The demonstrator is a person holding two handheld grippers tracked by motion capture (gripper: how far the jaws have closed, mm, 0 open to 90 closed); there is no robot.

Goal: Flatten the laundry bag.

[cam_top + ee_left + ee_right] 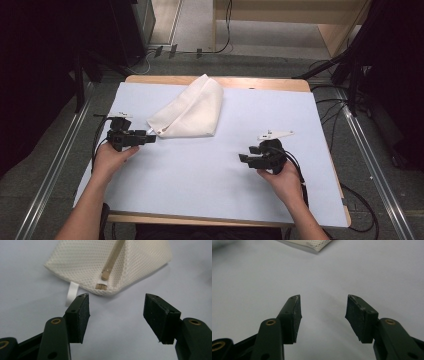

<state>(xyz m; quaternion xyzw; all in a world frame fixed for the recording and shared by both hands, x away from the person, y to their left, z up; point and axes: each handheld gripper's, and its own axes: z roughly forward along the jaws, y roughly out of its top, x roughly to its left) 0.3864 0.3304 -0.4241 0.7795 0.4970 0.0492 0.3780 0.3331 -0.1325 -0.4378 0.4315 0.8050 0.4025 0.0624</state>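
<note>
Your mesh bag [189, 111] lies on the tabletop [210, 175] toward its far edge, a little left of the middle, with its zipper end [104, 277] and small tab [71, 293] pointing at your left hand-held gripper [150, 138]. That gripper sits just before the bag's near left corner, close to it but apart, with bare tabletop between its jaws. Your right hand-held gripper [243, 159] rests well apart from the bag, on the near right of the tabletop, with the bag's corner [318, 245] far ahead of it.
</note>
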